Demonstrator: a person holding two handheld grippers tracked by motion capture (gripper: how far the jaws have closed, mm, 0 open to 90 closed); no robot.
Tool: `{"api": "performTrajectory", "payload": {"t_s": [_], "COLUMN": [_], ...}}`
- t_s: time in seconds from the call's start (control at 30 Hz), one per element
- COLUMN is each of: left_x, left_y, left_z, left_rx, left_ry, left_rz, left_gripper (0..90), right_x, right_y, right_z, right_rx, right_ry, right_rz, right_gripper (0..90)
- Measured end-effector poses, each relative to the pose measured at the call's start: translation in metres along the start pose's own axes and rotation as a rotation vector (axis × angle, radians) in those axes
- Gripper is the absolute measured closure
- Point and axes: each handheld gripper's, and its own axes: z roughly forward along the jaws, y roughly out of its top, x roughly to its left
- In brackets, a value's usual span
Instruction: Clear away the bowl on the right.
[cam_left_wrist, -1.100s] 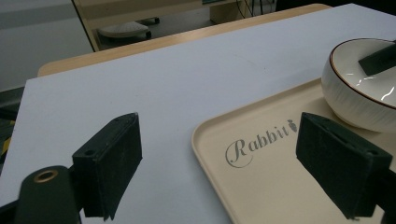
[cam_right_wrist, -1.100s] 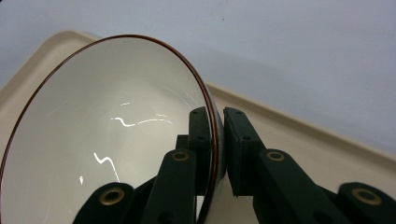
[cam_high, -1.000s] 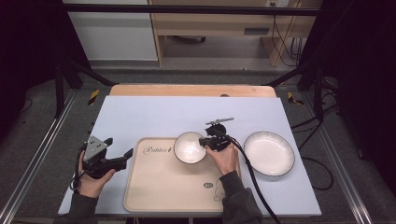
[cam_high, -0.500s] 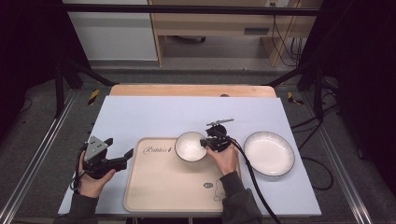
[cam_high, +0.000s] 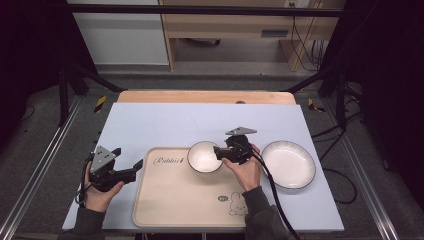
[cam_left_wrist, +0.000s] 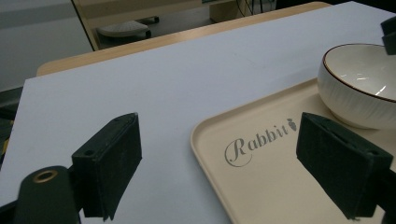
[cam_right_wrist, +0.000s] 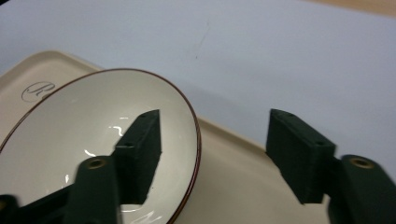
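The white bowl (cam_high: 204, 157) stands on the beige tray (cam_high: 170, 200), at the tray's far edge. The right gripper (cam_high: 218, 153) lies level at the bowl's right rim; its jaws have just been opening and now stand spread, one over the bowl's inside, one outside, not pressing the rim. The left gripper (cam_high: 136, 165) rests at the tray's left edge, jaws wide apart, holding nothing.

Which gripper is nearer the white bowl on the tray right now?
Right. The right gripper straddles the white bowl's rim, one jaw inside and one outside, jaws just opened and not pressing. The left gripper hovers at the tray's left edge, well apart from the bowl.
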Motion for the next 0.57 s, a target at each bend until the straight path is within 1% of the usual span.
{"api": "performTrajectory", "payload": {"t_s": [0.07,0.1,0.13,0.2,0.27,0.37,0.4,0.43,0.47,0.5,0.57], "left_x": [0.0,0.0,0.0,0.0,0.0,0.0,0.0,0.0,0.001,0.001,0.0], "left_y": [0.0,0.0,0.0,0.0,0.0,0.0,0.0,0.0,0.0,0.0,0.0], "left_z": [0.0,0.0,-0.001,0.0,0.0,0.0,-0.001,-0.001,-0.001,-0.001,0.0], "left_rx": [-0.001,-0.002,-0.002,-0.005,-0.002,-0.007,-0.005,-0.007,-0.008,-0.008,-0.008], "left_ry": [0.001,0.0,0.002,0.003,0.002,0.003,0.004,0.004,0.005,0.006,0.006], "left_rz": [0.0,-0.002,-0.002,-0.005,-0.002,-0.003,-0.001,-0.001,-0.002,-0.002,-0.006], "left_gripper": [13.3,13.3,13.1,12.9,12.7,12.3,12.1,12.0,12.0,12.0,11.7], "right_x": [0.001,0.0,-0.001,-0.002,-0.003,-0.007,-0.008,-0.009,-0.011,-0.012,-0.017], "right_y": [0.001,0.002,0.003,0.003,0.001,-0.004,-0.006,-0.008,-0.012,-0.015,-0.022], "right_z": [-0.006,-0.011,-0.014,-0.022,-0.029,-0.04,-0.044,-0.047,-0.052,-0.056,-0.063], "right_rx": [-0.03,-0.048,-0.06,-0.077,-0.102,-0.136,-0.148,-0.16,-0.179,-0.189,-0.215], "right_ry": [0.003,0.021,0.032,0.039,0.047,0.051,0.049,0.048,0.04,0.031,0.029], "right_rz": [-0.011,-0.018,-0.017,-0.016,-0.018,-0.03,-0.026,-0.037,-0.058,-0.063,-0.069], "right_gripper": [25.6,23.1,21.7,19.0,18.5,18.0,16.9,15.5,14.9,14.8,14.7]}}
